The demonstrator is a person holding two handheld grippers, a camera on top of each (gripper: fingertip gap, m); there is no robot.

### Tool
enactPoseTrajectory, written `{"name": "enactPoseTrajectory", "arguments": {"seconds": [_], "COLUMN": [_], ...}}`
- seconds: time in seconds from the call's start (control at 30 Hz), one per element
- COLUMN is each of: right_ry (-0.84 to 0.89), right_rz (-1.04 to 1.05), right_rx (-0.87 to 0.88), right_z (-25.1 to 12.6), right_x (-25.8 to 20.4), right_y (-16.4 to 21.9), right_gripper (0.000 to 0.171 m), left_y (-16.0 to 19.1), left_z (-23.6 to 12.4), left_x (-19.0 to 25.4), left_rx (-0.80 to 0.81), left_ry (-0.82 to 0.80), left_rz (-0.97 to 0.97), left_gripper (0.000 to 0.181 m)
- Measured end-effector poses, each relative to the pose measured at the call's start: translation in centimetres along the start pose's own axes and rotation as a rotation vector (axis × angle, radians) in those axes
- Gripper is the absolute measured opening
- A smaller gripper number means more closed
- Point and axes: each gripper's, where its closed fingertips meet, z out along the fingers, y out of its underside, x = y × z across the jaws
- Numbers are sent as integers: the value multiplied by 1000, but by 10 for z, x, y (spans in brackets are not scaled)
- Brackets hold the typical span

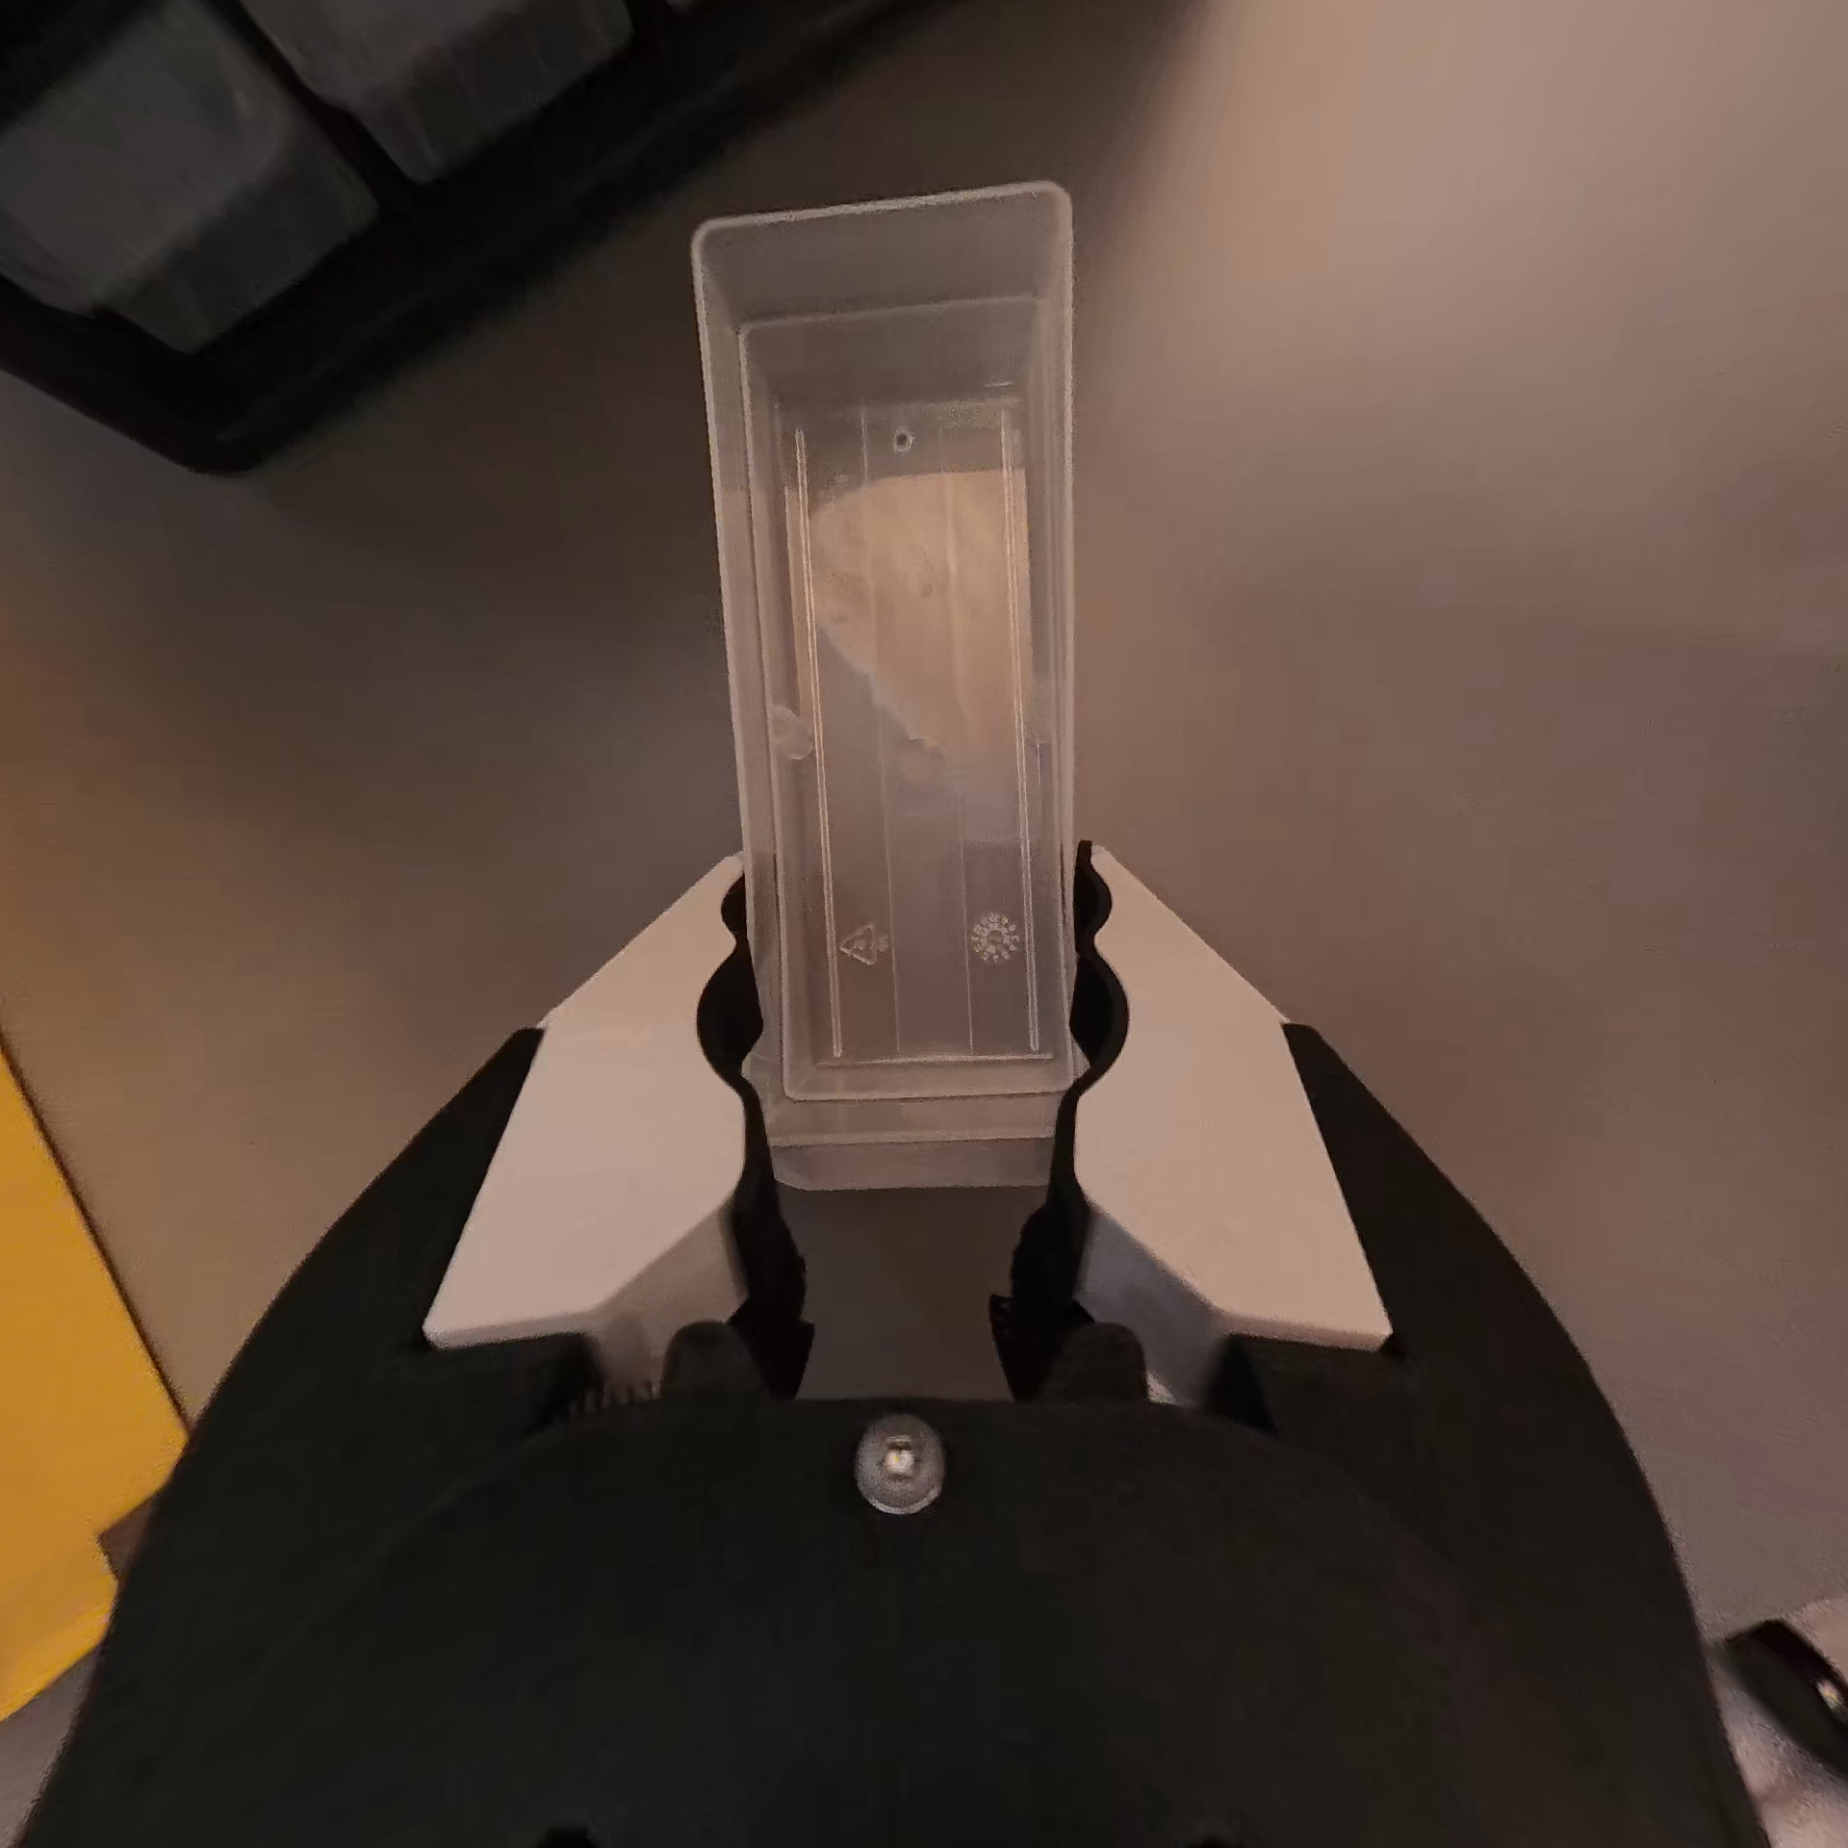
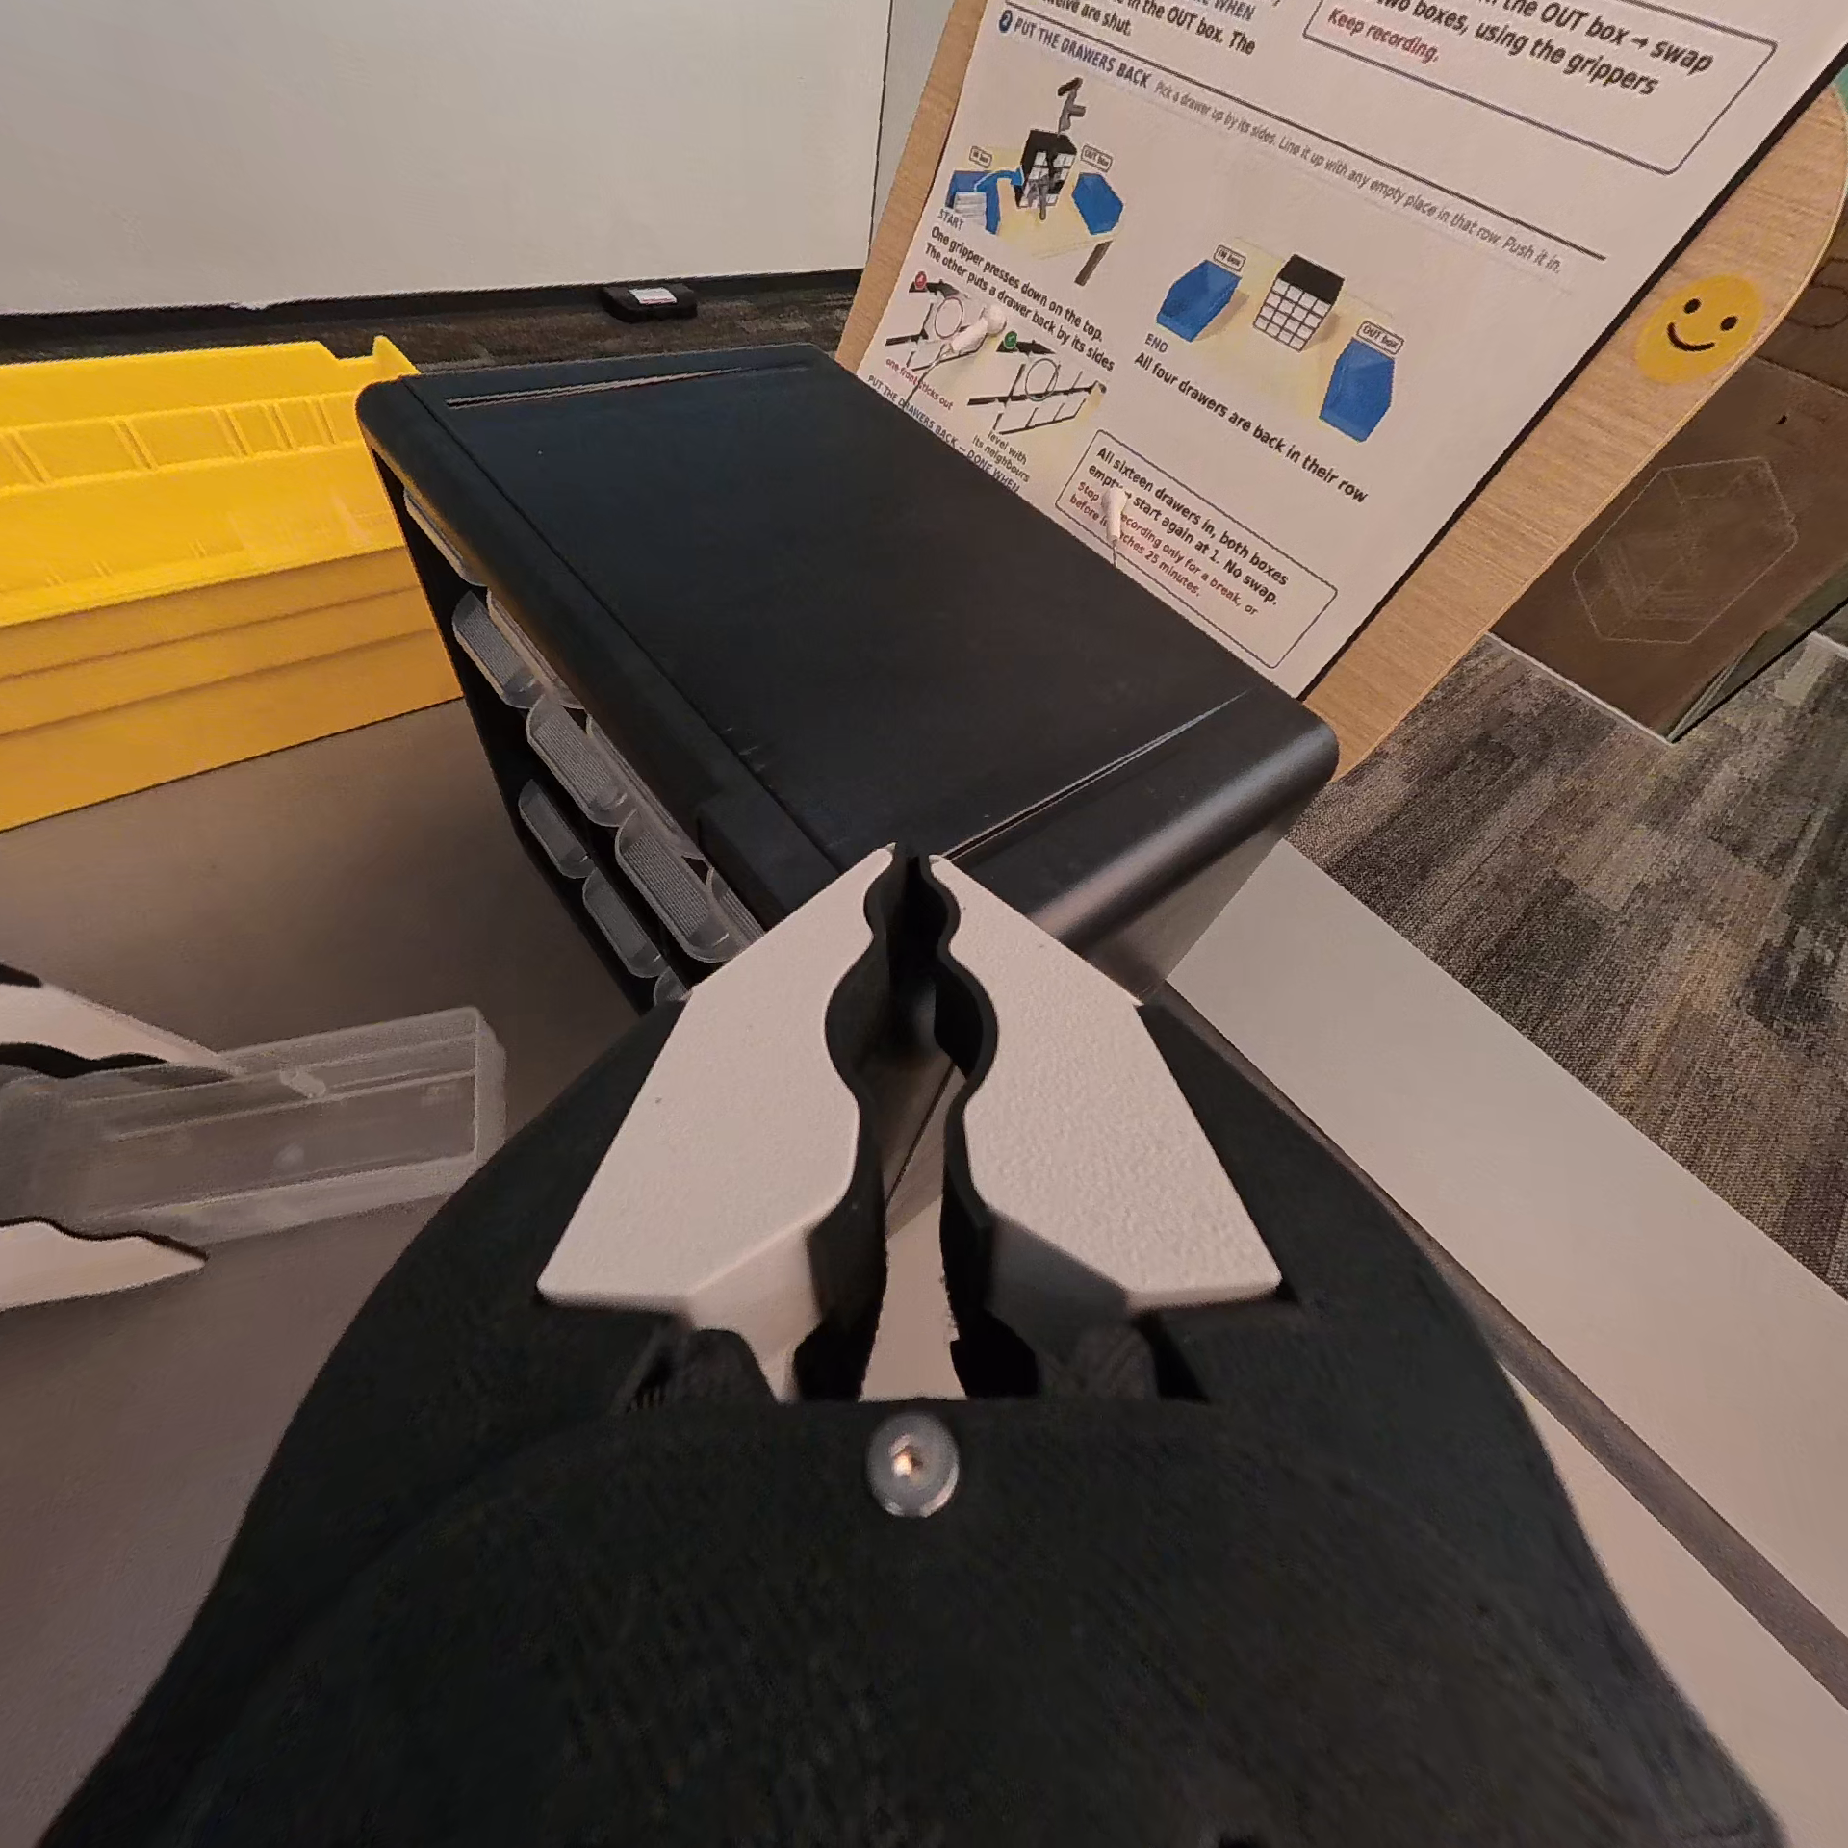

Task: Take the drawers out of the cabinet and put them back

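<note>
My left gripper (image 1: 908, 880) is shut on a clear plastic drawer (image 1: 890, 620), gripping its near end by both sides; the drawer points away, open side towards the camera, above the grey table. The black cabinet (image 1: 170, 200) fills the upper left of the left wrist view, blurred. In the right wrist view the cabinet (image 2: 850, 580) stands ahead with several clear drawers (image 2: 600, 770) in its front. My right gripper (image 2: 910, 870) is shut and empty, its tips at the cabinet's near top corner. The held drawer (image 2: 300, 1120) and the left gripper's fingers (image 2: 80, 1260) show at the left.
A yellow bin (image 2: 200, 560) stands left of the cabinet and shows at the left edge of the left wrist view (image 1: 60, 1300). An instruction board (image 2: 1300, 300) leans behind the cabinet. The table edge (image 2: 1500, 1150) runs on the right, carpet beyond. Left tips to right tips: about 30 cm. My left gripper is the nearer one to the black cabinet (image 1: 170, 200): about 15 cm, against 25 cm.
</note>
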Motion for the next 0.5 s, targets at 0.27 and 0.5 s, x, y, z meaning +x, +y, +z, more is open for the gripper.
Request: {"name": "enactPoseTrajectory", "arguments": {"seconds": [0.27, 0.5], "right_ry": [-7, -15], "right_rz": [7, 11], "right_rx": [7, 14], "right_z": [0, 0], "right_x": [0, 0], "right_y": [0, 0], "right_gripper": [0, 0], "left_y": [-57, -67], "left_z": [1, 7], "left_x": [12, 17], "left_rx": [123, 92], "left_ry": [43, 54], "left_rz": [-140, -215], "left_gripper": [60, 61]}}
